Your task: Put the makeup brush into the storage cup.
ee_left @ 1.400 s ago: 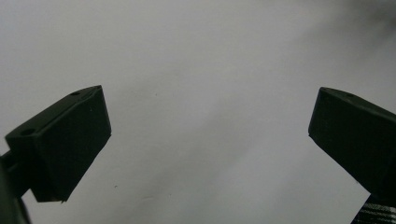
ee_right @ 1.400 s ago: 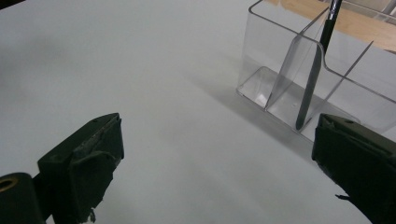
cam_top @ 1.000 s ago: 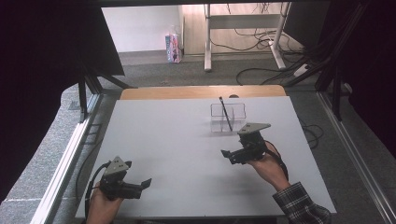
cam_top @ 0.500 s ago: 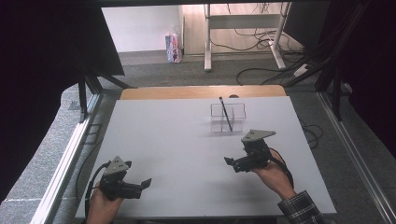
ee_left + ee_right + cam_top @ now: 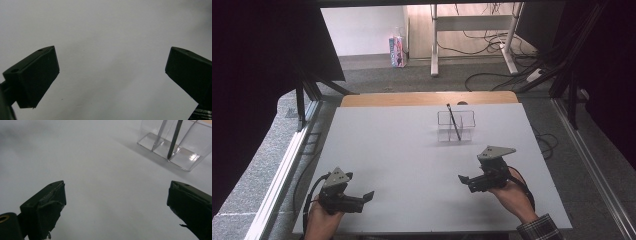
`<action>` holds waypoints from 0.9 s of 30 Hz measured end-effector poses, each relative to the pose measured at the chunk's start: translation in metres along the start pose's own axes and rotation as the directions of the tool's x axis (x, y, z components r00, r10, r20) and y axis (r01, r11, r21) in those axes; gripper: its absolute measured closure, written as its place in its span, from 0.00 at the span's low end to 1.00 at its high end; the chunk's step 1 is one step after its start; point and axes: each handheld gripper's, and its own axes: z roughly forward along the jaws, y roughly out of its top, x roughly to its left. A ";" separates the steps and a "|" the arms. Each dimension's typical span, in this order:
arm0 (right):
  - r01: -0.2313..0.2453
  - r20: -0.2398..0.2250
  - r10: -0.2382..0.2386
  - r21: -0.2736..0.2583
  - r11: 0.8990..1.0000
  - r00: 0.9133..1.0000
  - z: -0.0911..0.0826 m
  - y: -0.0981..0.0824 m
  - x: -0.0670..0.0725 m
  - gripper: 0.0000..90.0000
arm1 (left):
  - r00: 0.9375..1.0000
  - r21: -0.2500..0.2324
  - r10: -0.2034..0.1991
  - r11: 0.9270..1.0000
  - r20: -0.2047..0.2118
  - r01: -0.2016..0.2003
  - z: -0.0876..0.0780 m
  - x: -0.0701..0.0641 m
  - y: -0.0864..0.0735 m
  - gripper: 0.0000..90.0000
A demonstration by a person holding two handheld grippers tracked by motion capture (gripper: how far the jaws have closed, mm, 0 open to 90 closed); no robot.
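slim dark pen (image 5: 454, 121) leans in clear plastic divided holder (image 5: 456, 125) at far side of white table (image 5: 412, 150). right gripper (image 5: 464, 180) released, empty, well short of holder. left gripper (image 5: 368, 197) released, empty, near front edge. risk: light holder could tip or slide if jaw clips wall; leaning pen could roll out.

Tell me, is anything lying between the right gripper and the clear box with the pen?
No. The high view shows bare white table between right gripper and clear box.

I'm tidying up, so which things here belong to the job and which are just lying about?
Job:
clear holder
dark pen leaning in it
right hand-held gripper, open
left hand-held gripper, open

Lying about:
pink carton on the floor
cables
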 end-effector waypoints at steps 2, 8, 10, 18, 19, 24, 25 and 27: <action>-0.006 -0.001 0.006 0.006 1.000 1.000 -0.001 -0.003 0.000 0.02 | 1.000 0.000 0.000 1.000 -0.001 0.000 0.000 0.000 0.000 0.00; -0.011 0.013 0.011 0.010 1.000 1.000 -0.007 -0.010 -0.002 0.01 | 1.000 -0.001 0.000 1.000 -0.003 0.000 0.000 0.000 0.000 0.00; -0.020 0.017 0.019 0.008 1.000 1.000 -0.011 -0.013 -0.004 0.01 | 1.000 -0.002 0.000 1.000 -0.006 0.000 0.000 0.000 0.000 0.00; -0.050 0.044 0.051 -0.016 0.999 0.998 -0.025 -0.025 -0.011 0.01 | 1.000 0.007 0.015 1.000 -0.023 -0.015 0.000 -0.001 0.001 0.00; -0.052 0.049 0.053 -0.017 0.999 0.997 -0.027 -0.027 -0.012 0.01 | 1.000 0.008 0.016 1.000 -0.026 -0.015 0.000 -0.001 0.001 0.00; -0.066 0.064 0.067 -0.013 0.998 0.996 -0.033 -0.035 -0.015 0.01 | 0.999 0.009 0.023 1.000 -0.041 -0.022 0.000 -0.002 0.001 0.00; -0.071 0.067 0.072 -0.014 0.997 0.995 -0.033 -0.037 -0.015 0.01 | 0.999 0.012 0.024 1.000 -0.046 -0.023 0.000 -0.002 0.001 0.00; -0.071 0.072 0.071 -0.011 0.997 0.995 -0.035 -0.040 -0.016 0.01 | 0.998 0.015 0.024 1.000 -0.050 -0.023 0.000 -0.002 0.001 0.00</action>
